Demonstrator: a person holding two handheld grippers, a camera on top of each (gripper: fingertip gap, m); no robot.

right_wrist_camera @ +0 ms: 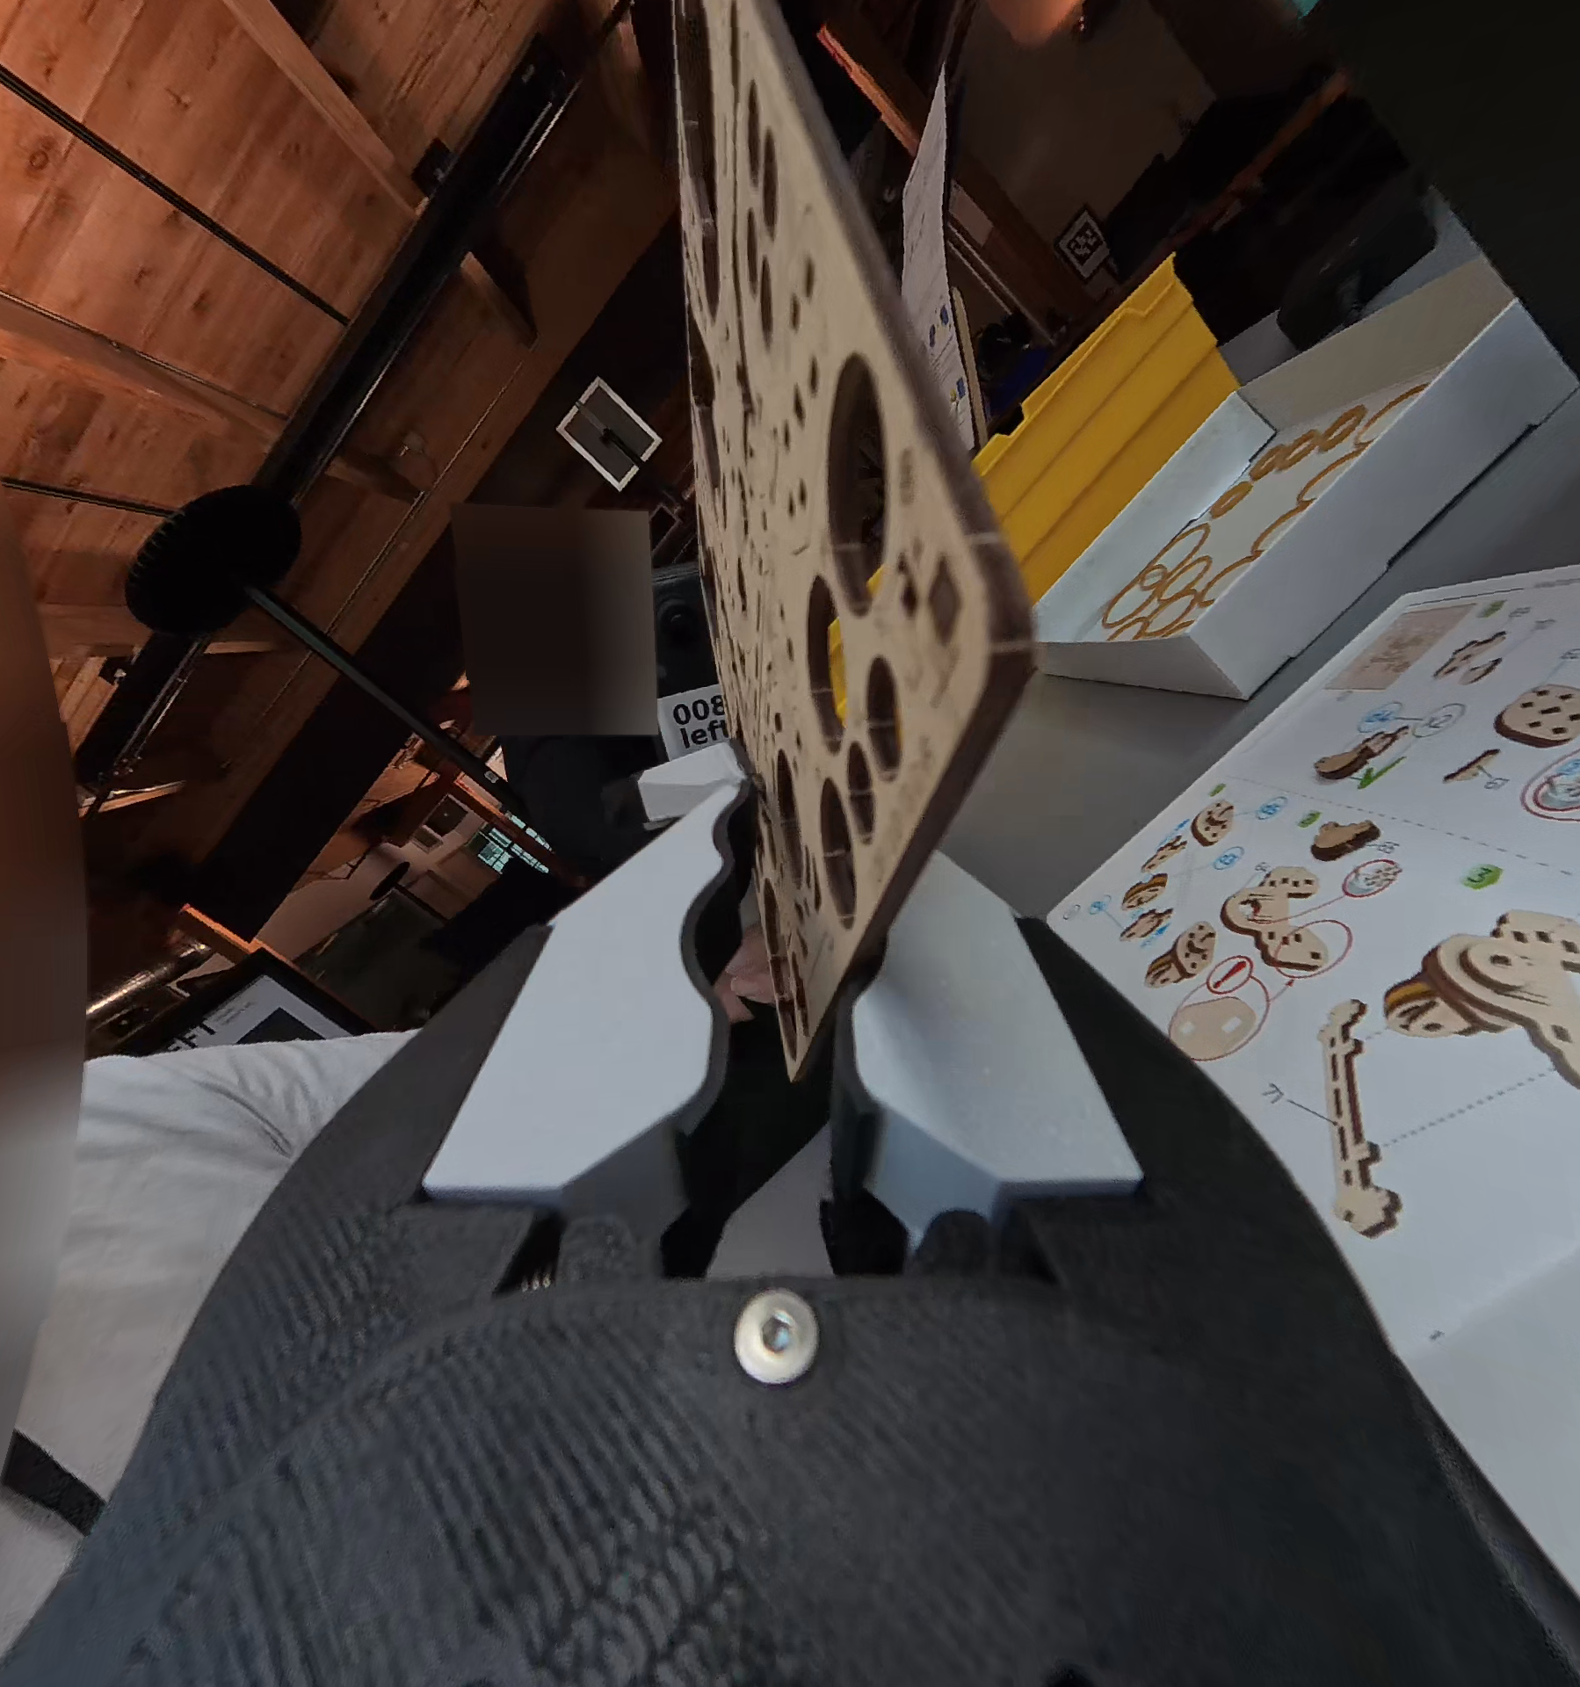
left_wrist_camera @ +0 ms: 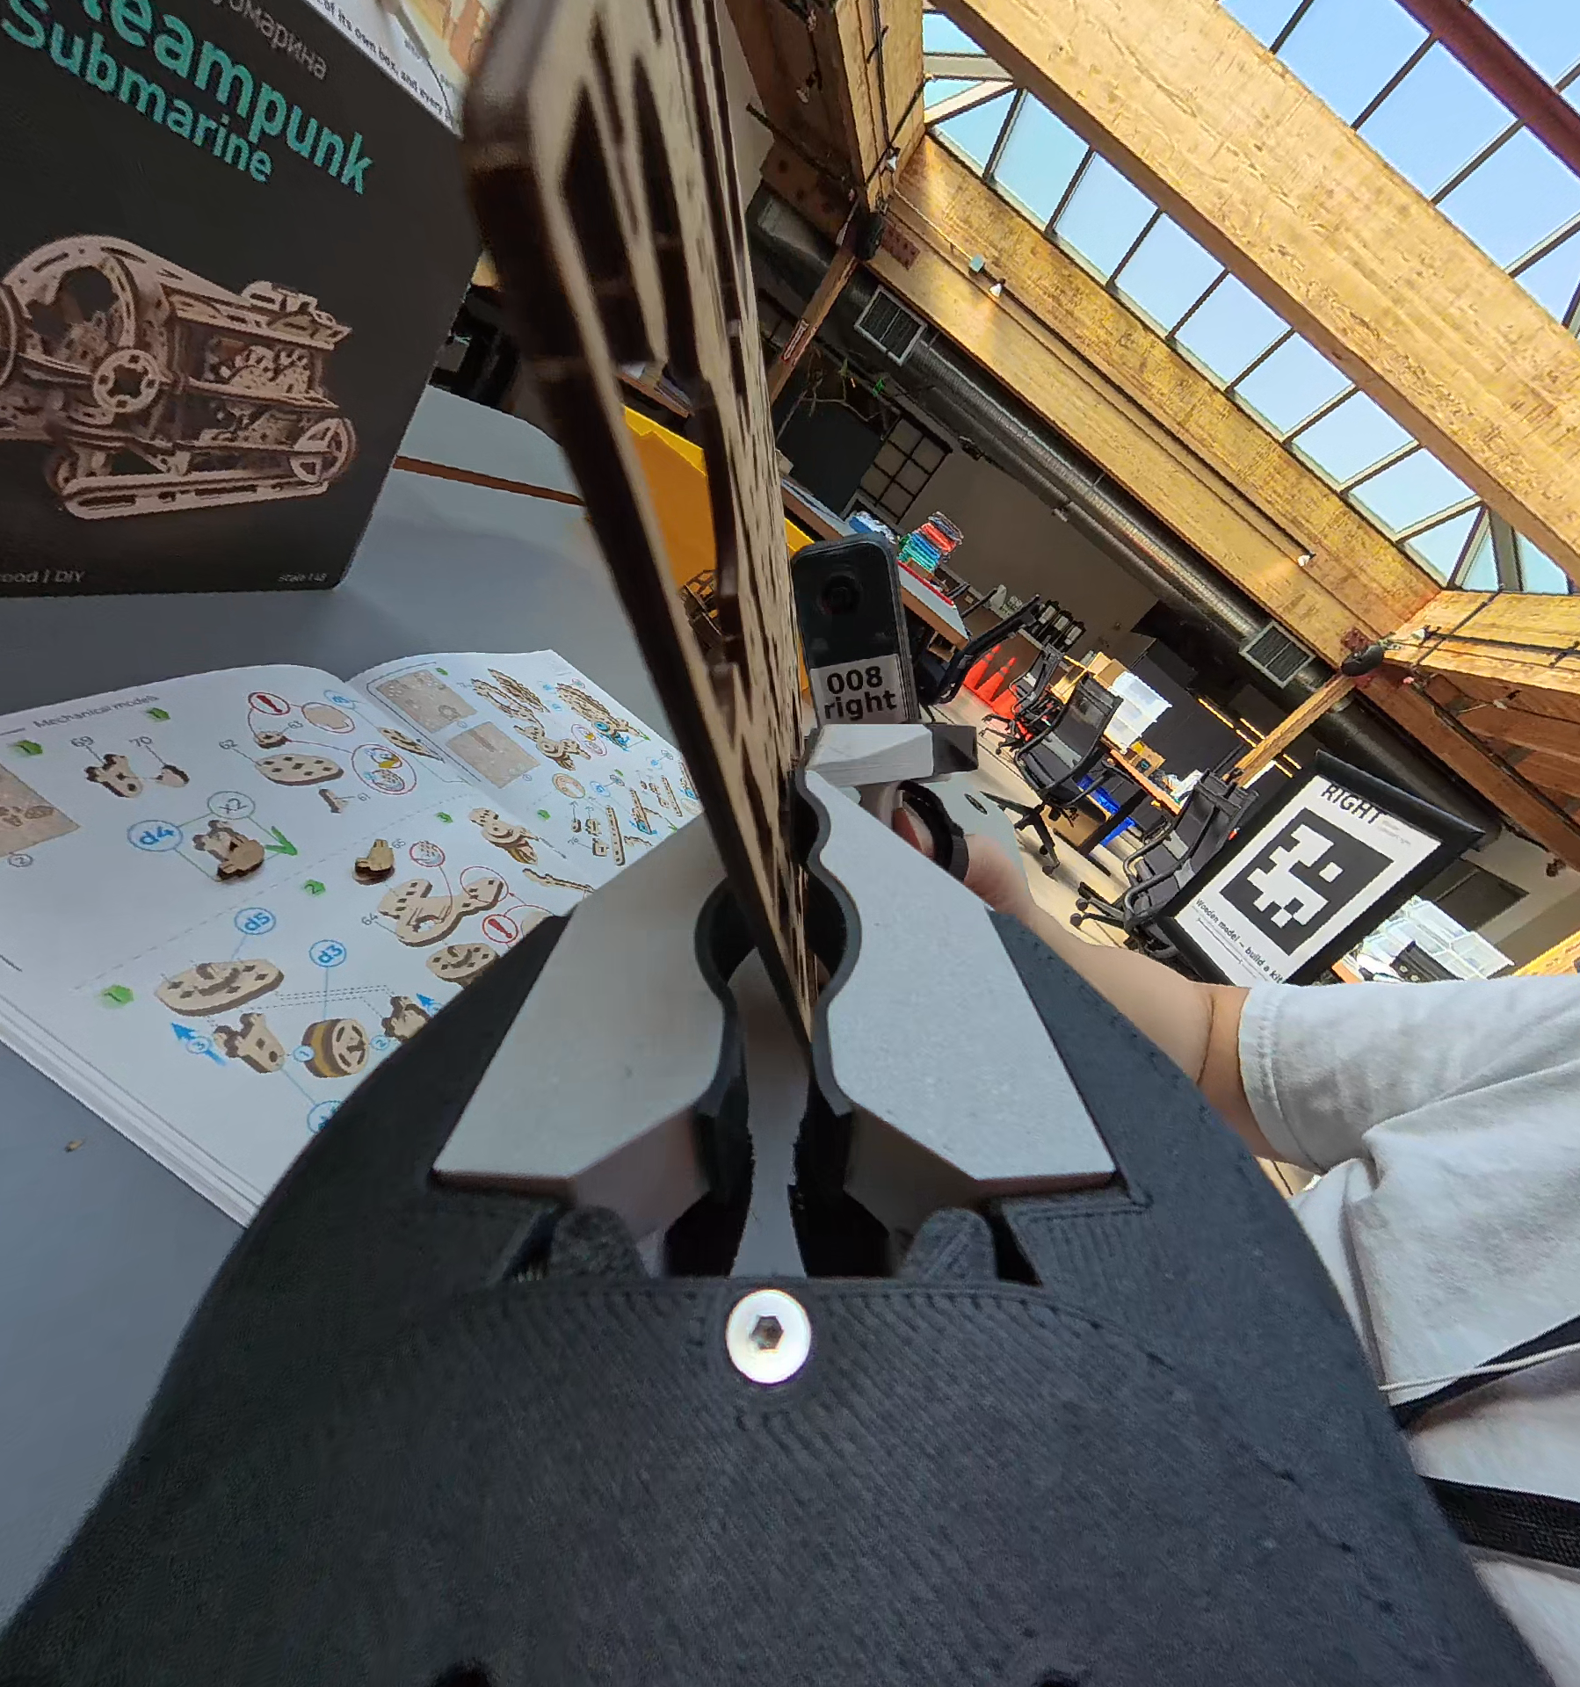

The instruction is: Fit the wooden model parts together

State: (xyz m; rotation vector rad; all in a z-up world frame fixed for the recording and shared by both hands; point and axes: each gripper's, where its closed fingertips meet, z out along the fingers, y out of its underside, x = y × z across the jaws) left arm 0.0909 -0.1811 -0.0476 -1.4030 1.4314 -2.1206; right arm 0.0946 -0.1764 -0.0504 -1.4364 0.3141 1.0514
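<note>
Nearest the left wrist camera: the left hand-held gripper, jaws narrowed onto the lower edge of a wooden sheet, gripping it. Sheet steeply tilted, rising up and away to the top of the view, dark edge toward the lens, cut-outs along its face. Just beyond, at the far side of the same sheet, the right hand-held gripper, grey fingers touching the board, a bare forearm and white sleeve behind it. To the left on the grey worktop, an open manual lying flat, pages of part drawings upward. Farther back, a dark kit box standing upright. Far right, a framed marker sign, office chairs, timber beams and a skylight above.

Nearest the right wrist camera: the right hand-held gripper, jaws closed down on the sheet's bottom corner, holding it; pale face pierced by round and oval holes, board leaning up to the top edge. Just beyond the sheet, the left hand-held gripper, partly hidden. To the right, the manual on the worktop. Beyond it, a white tray with another cut wooden sheet inside, then a yellow bin. Timber ceiling at far left.
</note>
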